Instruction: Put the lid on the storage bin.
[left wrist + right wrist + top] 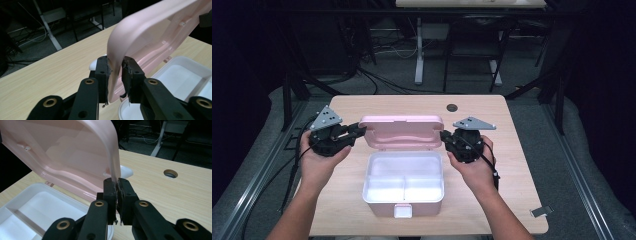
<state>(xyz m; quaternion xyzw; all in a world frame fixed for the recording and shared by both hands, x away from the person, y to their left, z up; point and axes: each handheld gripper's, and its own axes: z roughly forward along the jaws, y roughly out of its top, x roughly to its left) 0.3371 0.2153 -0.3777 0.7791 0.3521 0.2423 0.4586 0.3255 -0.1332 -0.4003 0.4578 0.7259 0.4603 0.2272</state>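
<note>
The pink lid (402, 131) stands up behind the white box (404, 184) on the bench (492, 200). The right gripper (117, 185) pinches it tight; the left gripper's (115, 65) jaws sit loosely around its edge. It could twist.

1 pink lunch box (403, 190) w/ 1 open lid (402, 131), 2 white compartments, 2 tongs – left (360, 130), right (444, 135), 1 table (512, 165)

- No words, labels, brand names, numbers or signs can be read anywhere in these views.
</note>
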